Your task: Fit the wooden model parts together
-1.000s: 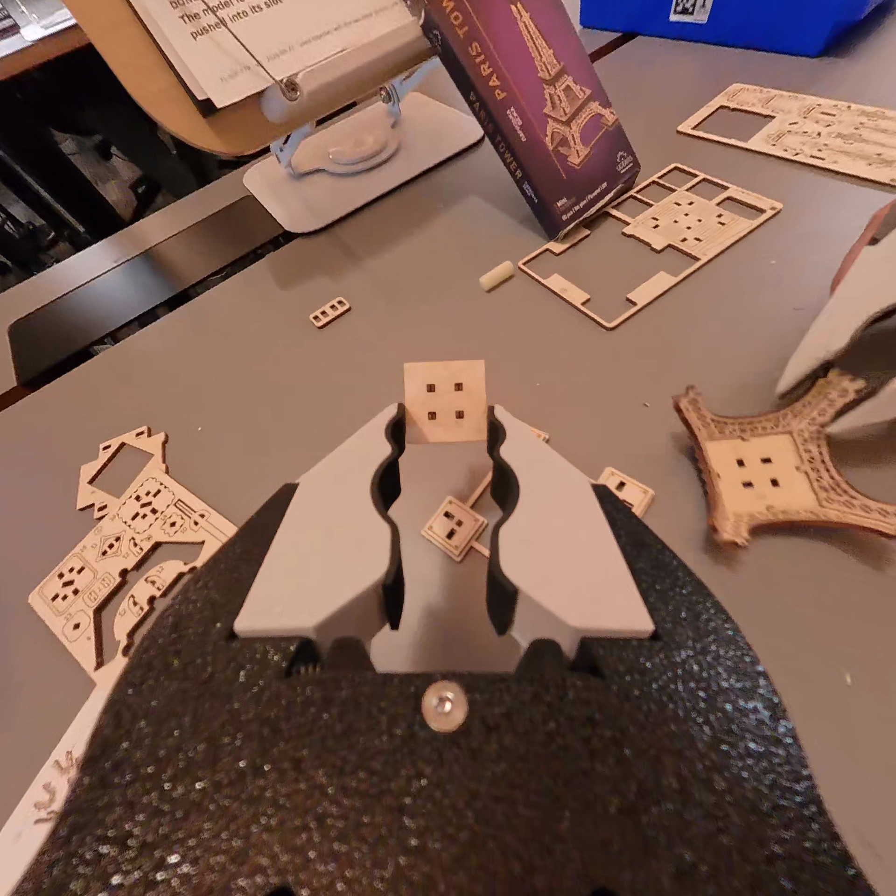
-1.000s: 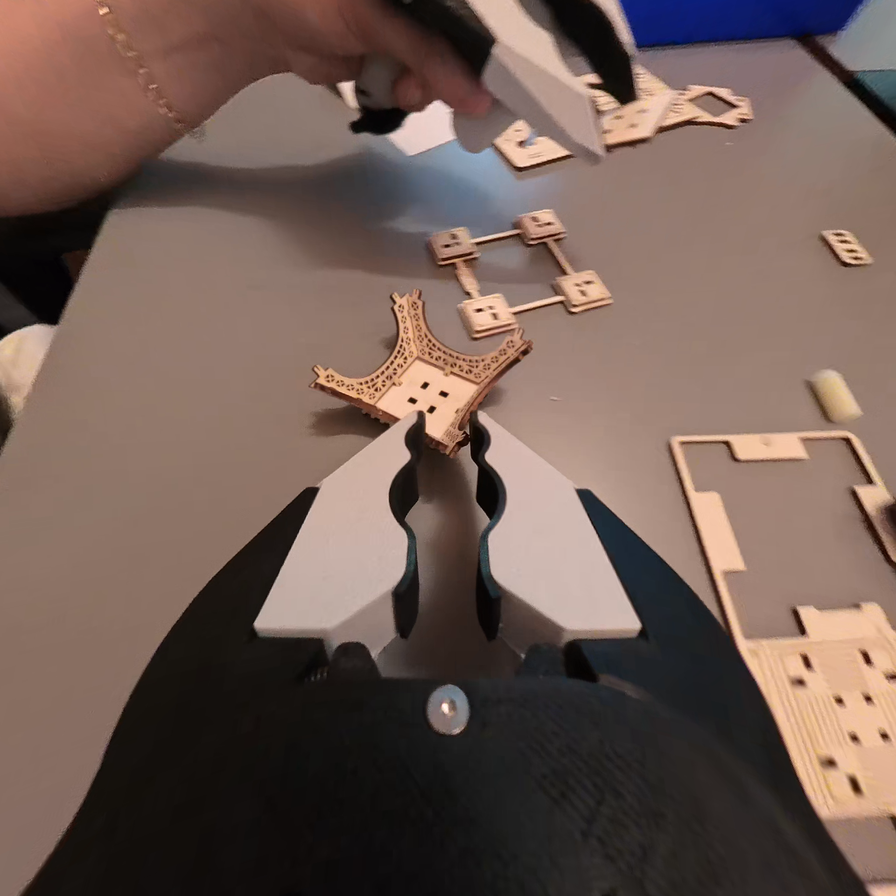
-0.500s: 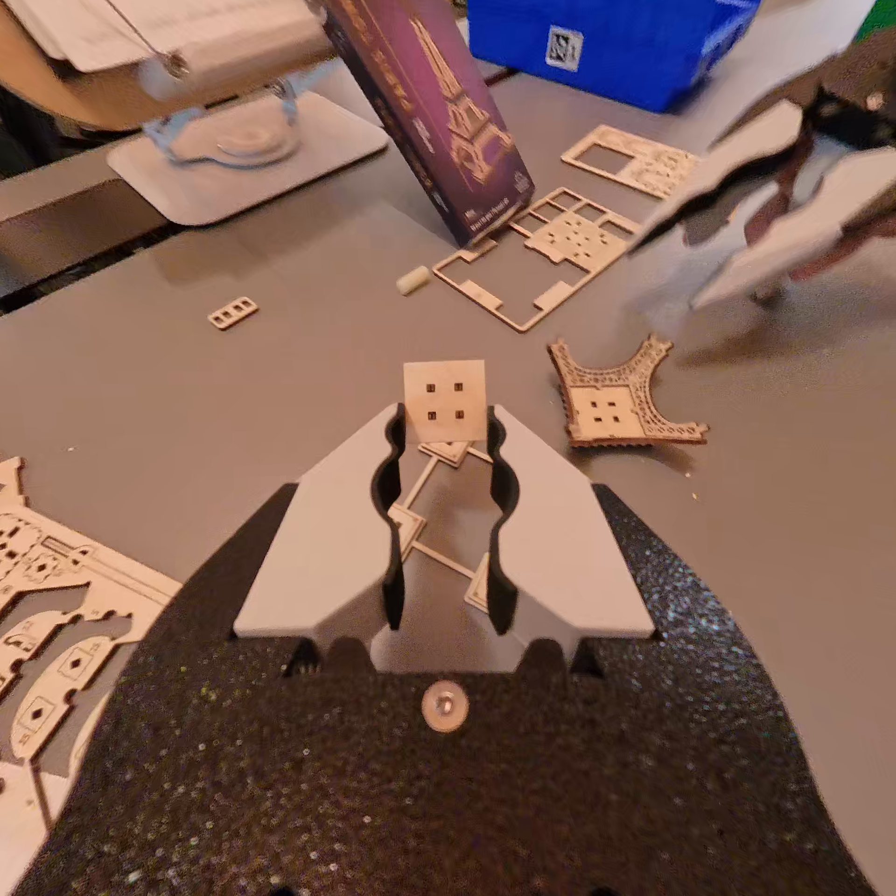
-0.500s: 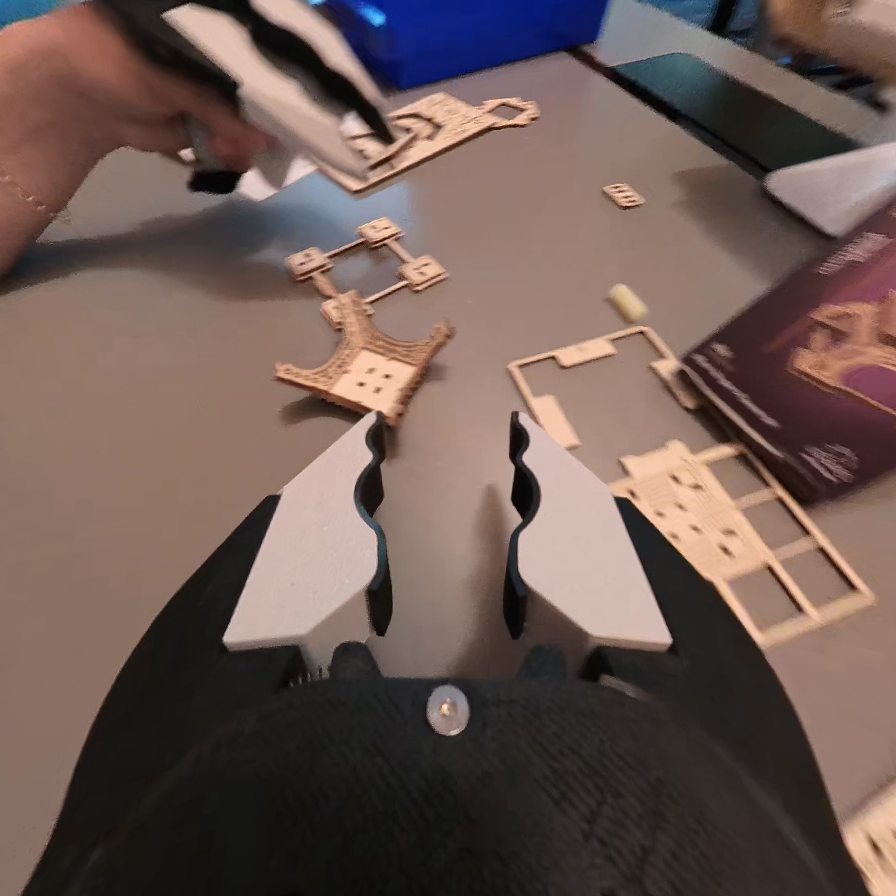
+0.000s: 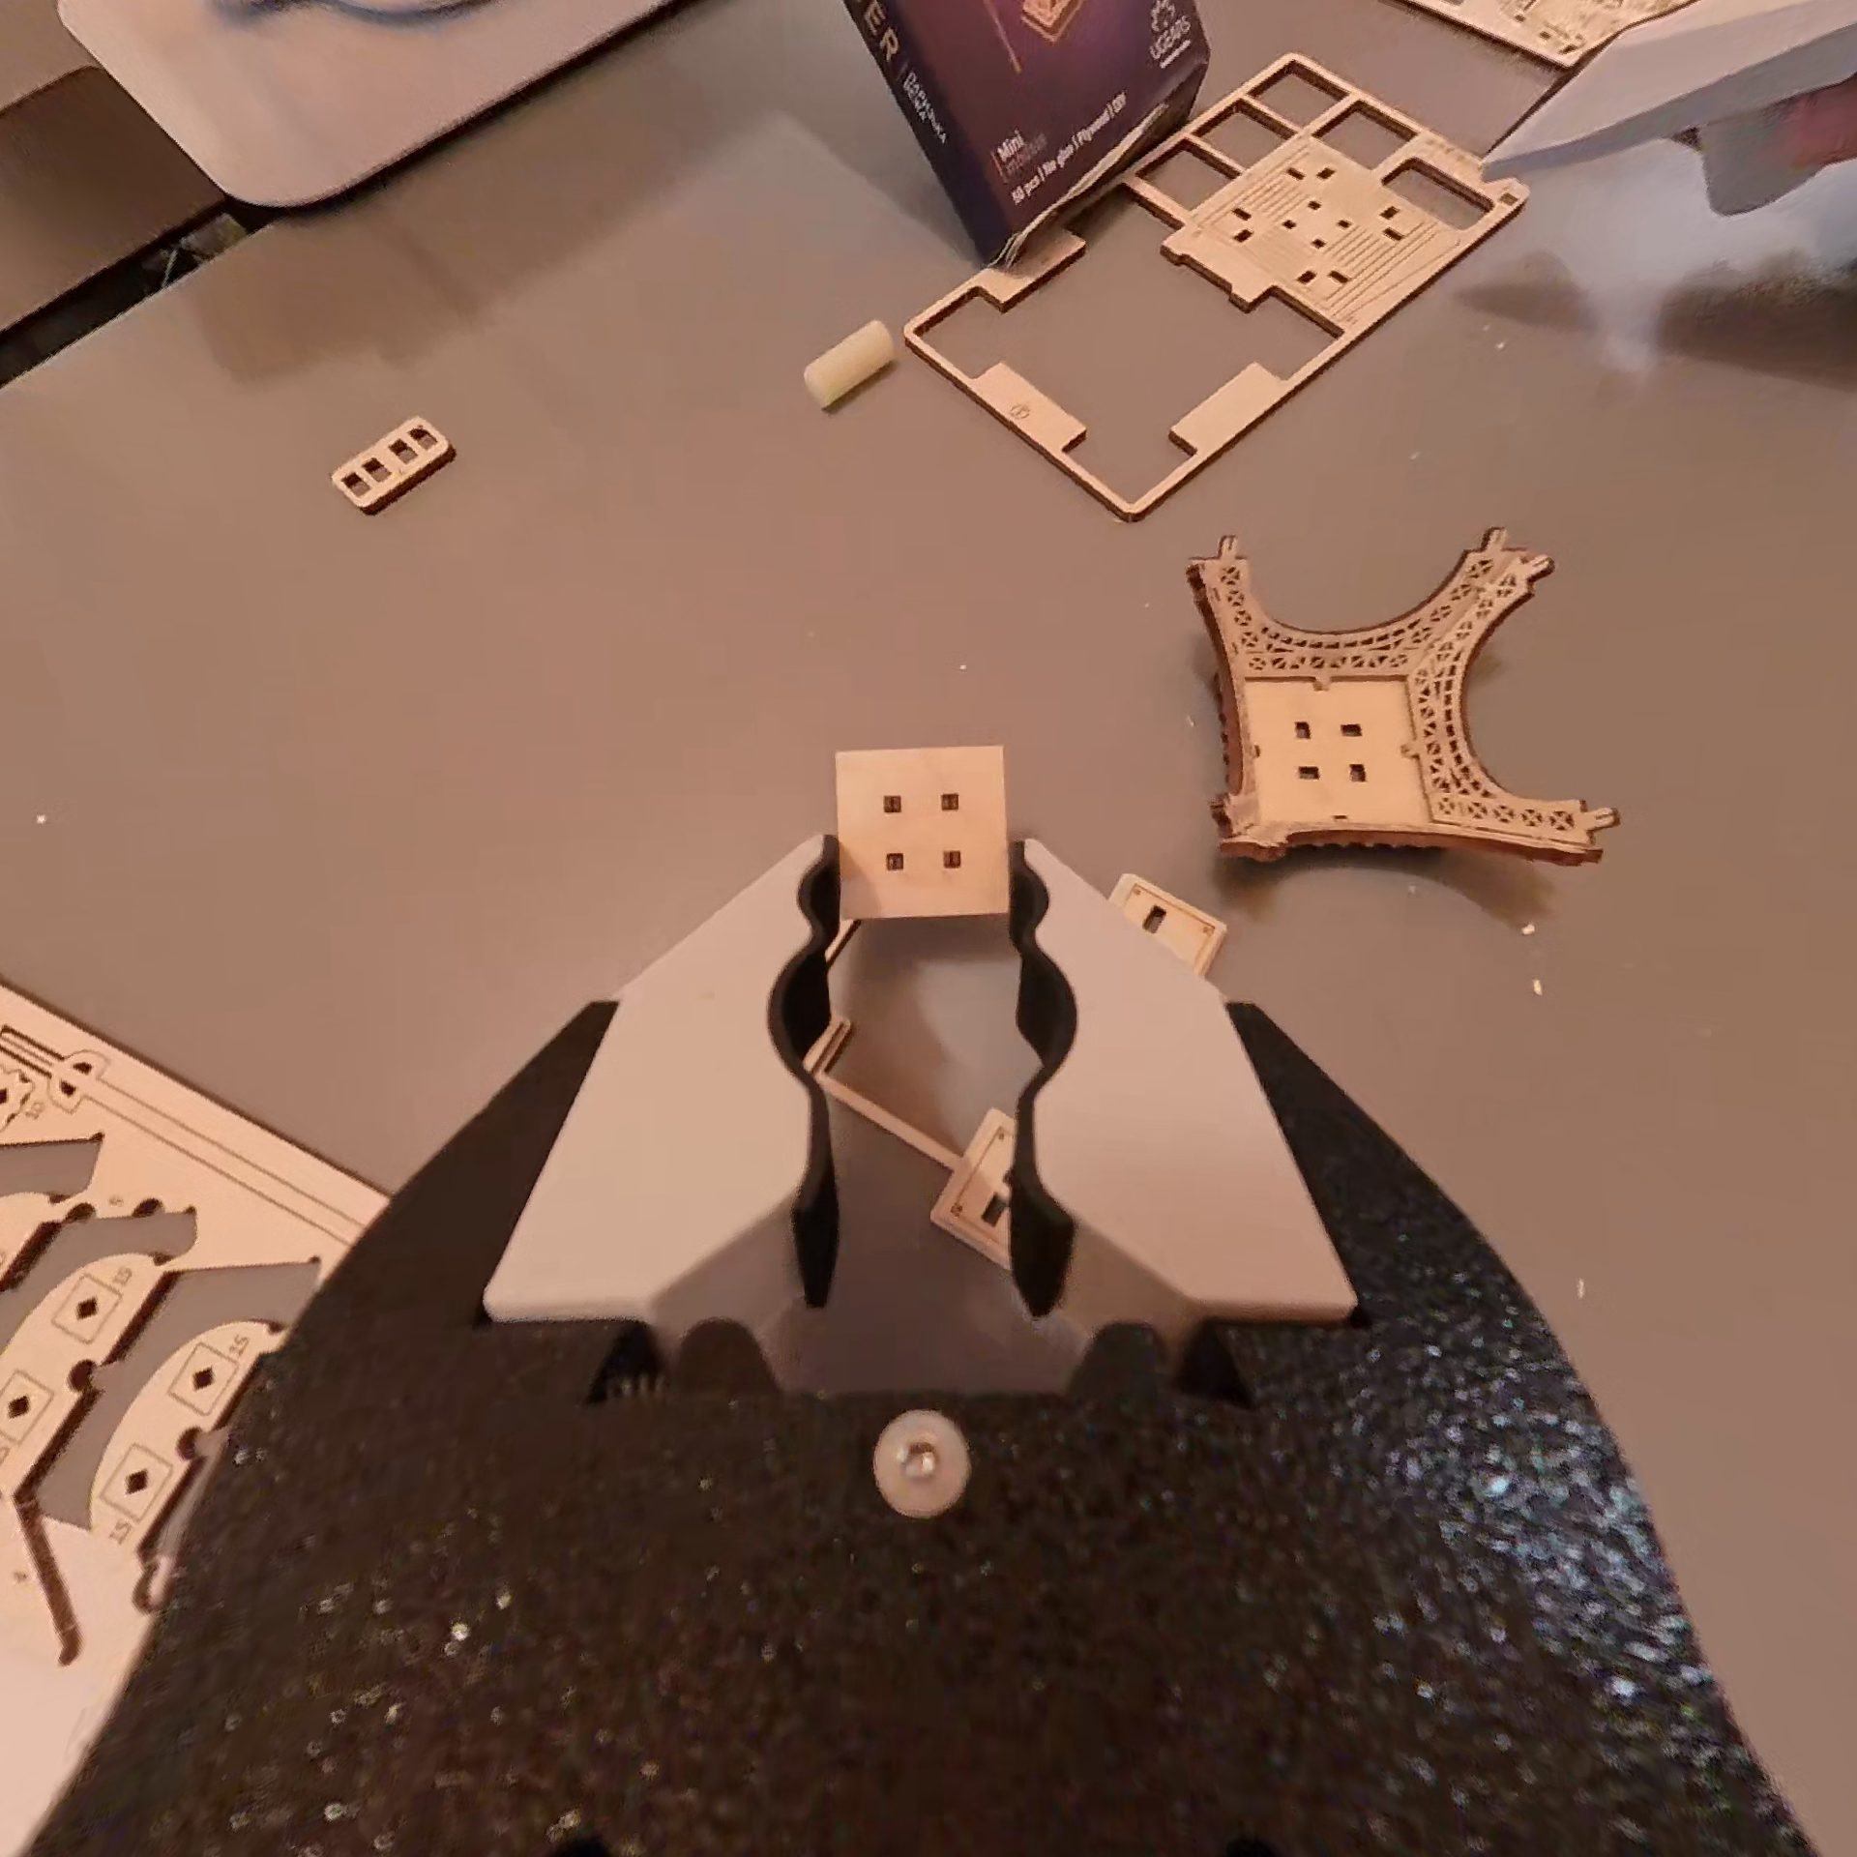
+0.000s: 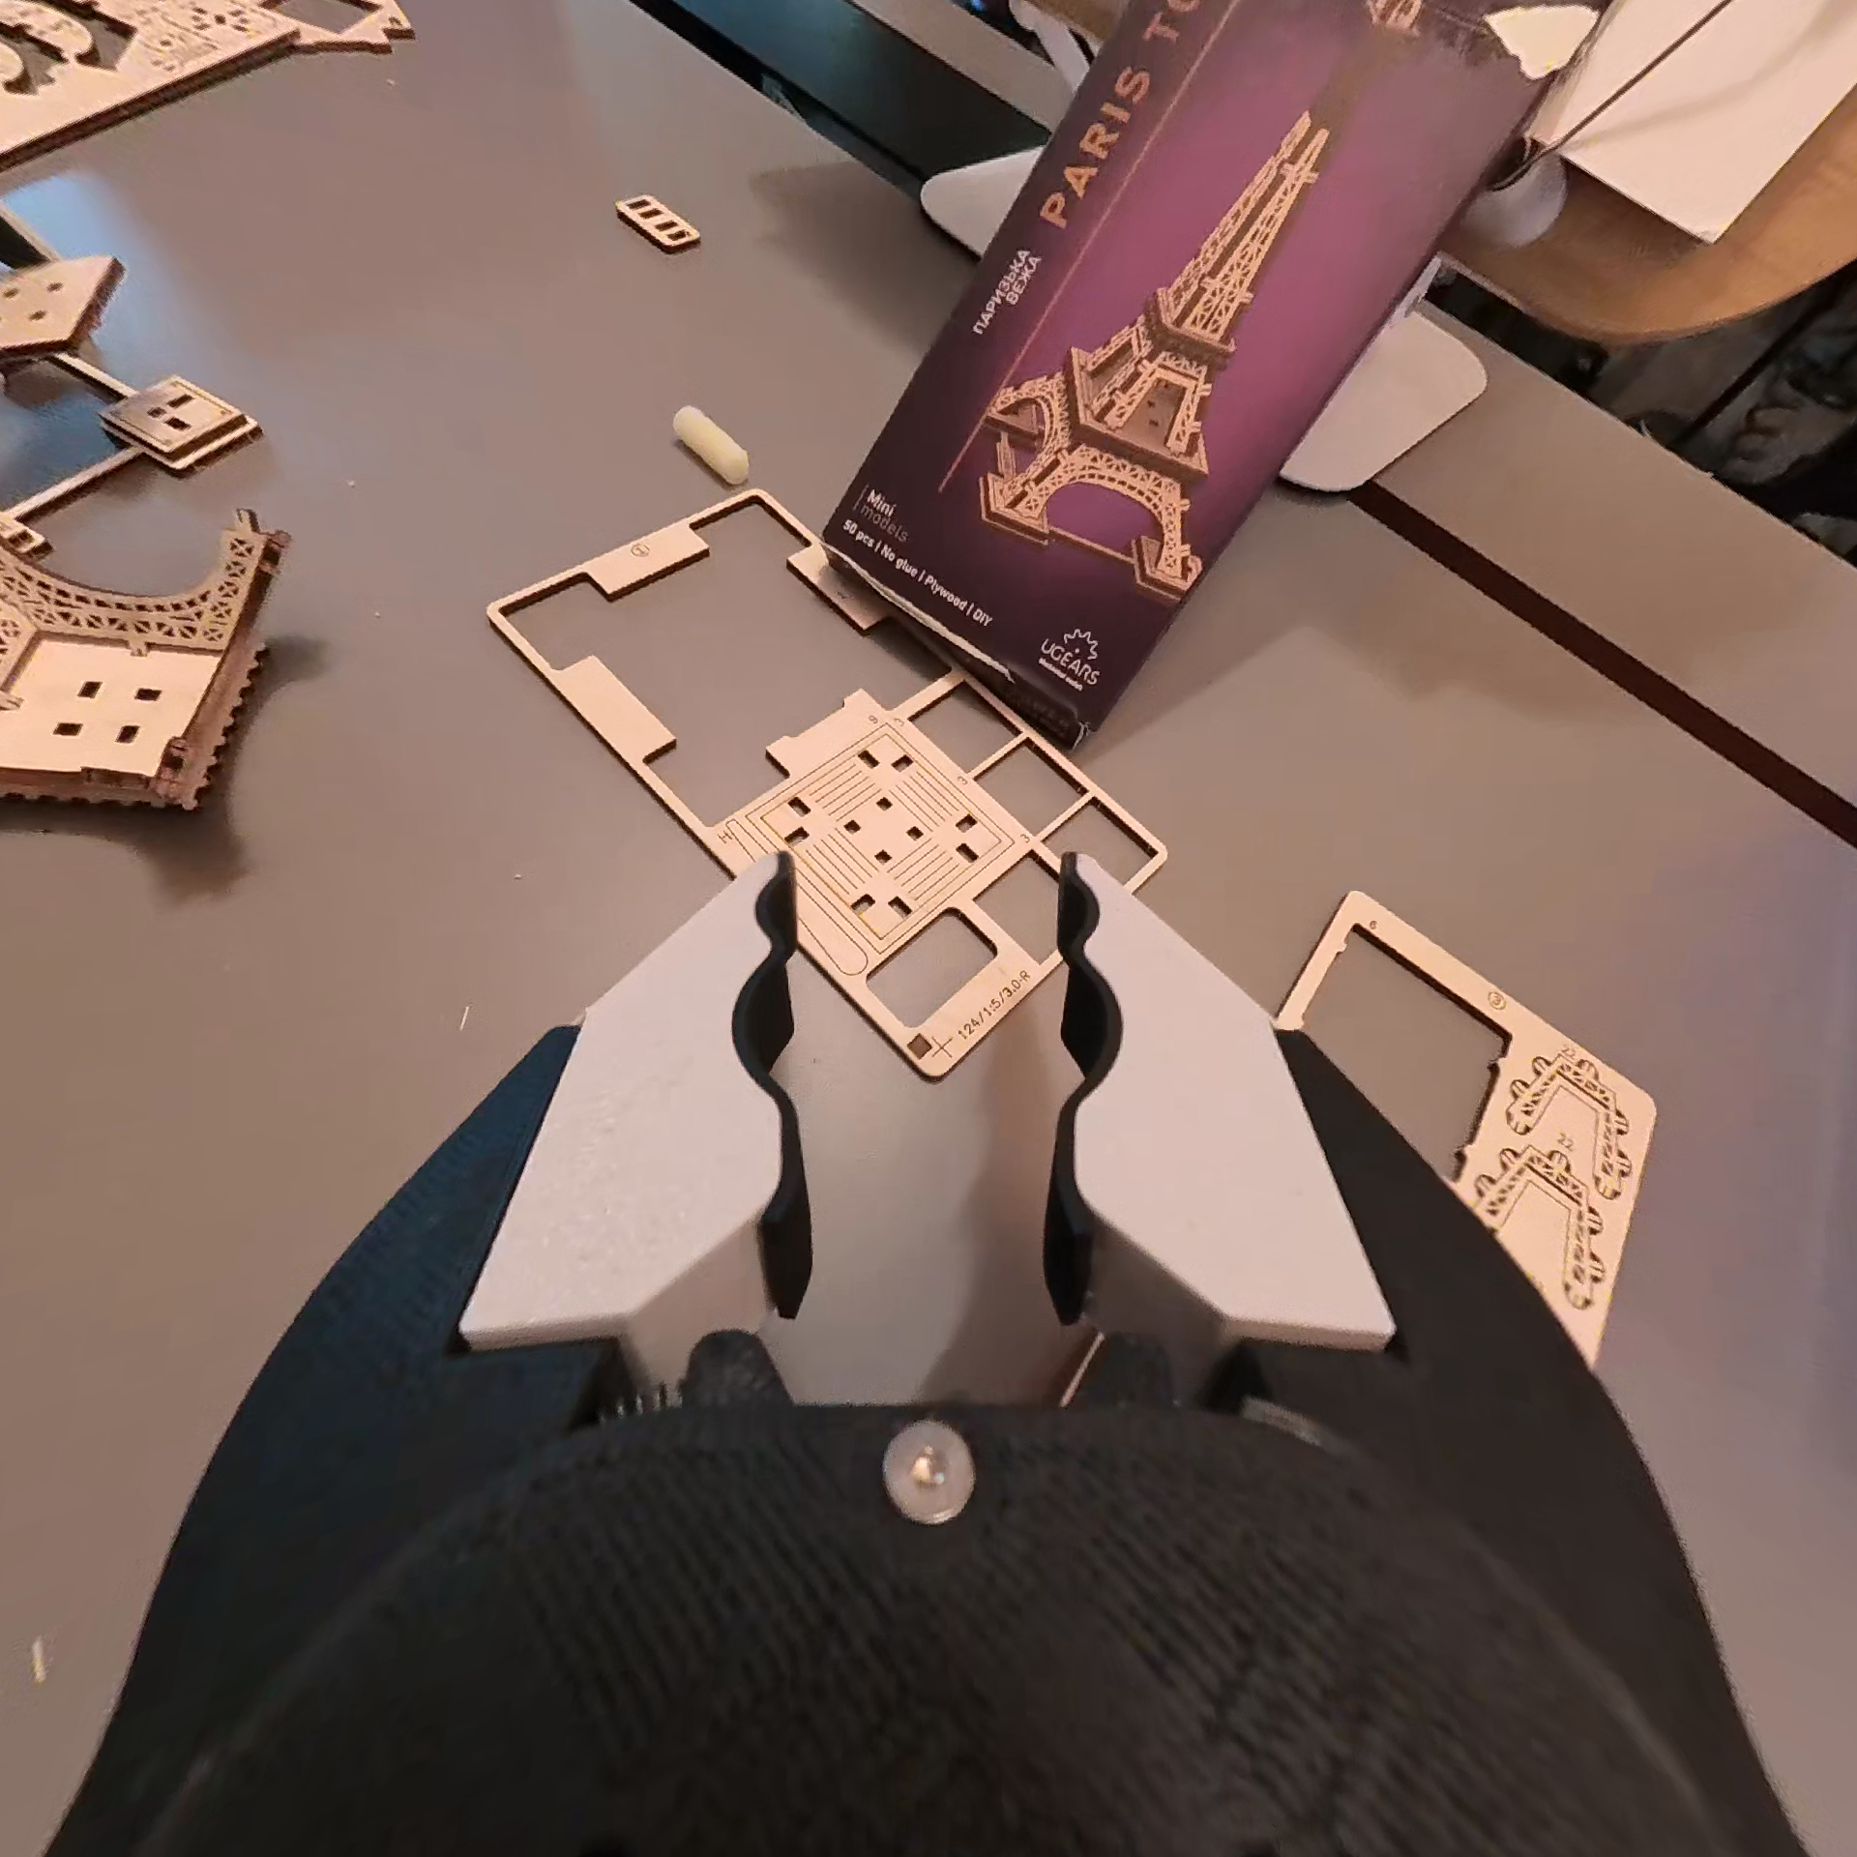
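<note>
Left gripper (image 5: 922, 872) pinching square plate (image 5: 920, 832); right gripper (image 6: 926, 884) agape over sheet (image 6: 884, 834).

Each camera sits behind its own tongs and looks forward and steeply down, close above the grey worktop (image 5: 603, 653). Both views share the purple box (image 6: 1156, 402), the punched-out frame sheet (image 5: 1206, 271) and the arched tower base (image 5: 1377, 724).

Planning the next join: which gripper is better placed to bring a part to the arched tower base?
Left. The left gripper already pinches the square four-slot plate, near the arched tower base. The right gripper is open, empty, over a part sheet.
</note>
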`<action>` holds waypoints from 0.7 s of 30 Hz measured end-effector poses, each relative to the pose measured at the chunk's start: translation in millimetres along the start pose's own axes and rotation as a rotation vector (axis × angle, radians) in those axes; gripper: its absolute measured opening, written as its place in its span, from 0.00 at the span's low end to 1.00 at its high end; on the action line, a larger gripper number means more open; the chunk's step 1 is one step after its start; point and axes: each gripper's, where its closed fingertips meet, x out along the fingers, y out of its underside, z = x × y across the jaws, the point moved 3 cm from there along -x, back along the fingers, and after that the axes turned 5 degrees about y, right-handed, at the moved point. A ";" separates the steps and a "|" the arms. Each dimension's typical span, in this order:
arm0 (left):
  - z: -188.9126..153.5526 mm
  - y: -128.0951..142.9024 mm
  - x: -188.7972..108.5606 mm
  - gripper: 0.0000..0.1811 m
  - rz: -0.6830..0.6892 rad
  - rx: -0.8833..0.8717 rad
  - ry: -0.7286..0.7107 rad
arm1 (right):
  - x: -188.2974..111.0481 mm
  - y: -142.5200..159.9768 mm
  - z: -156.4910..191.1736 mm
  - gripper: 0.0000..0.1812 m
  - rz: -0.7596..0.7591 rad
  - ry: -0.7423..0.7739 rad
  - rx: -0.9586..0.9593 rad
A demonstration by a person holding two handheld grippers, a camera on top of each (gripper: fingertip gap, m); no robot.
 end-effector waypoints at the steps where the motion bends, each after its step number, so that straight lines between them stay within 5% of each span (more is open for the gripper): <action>1: -0.3 -0.1 0.6 0.17 -0.001 -0.004 -0.001 | 0.5 0.4 0.5 0.28 0.000 -0.005 0.006; 6: 8.5 -8.9 -28.1 0.41 -0.068 -0.020 -0.070 | 4.2 1.6 6.2 0.28 -0.006 -0.043 0.030; 11: 45.2 37.1 -142.6 0.49 -0.038 0.053 -0.209 | 4.0 3.6 9.6 0.30 0.007 -0.060 0.015; 15: 50.9 118.1 -217.4 0.46 0.253 0.216 -0.394 | 3.4 2.2 15.5 0.31 0.008 -0.105 0.044; 21: 31.9 174.3 -200.2 0.26 0.460 0.522 -0.602 | 0.7 -30.0 38.7 0.30 -0.099 -0.228 0.167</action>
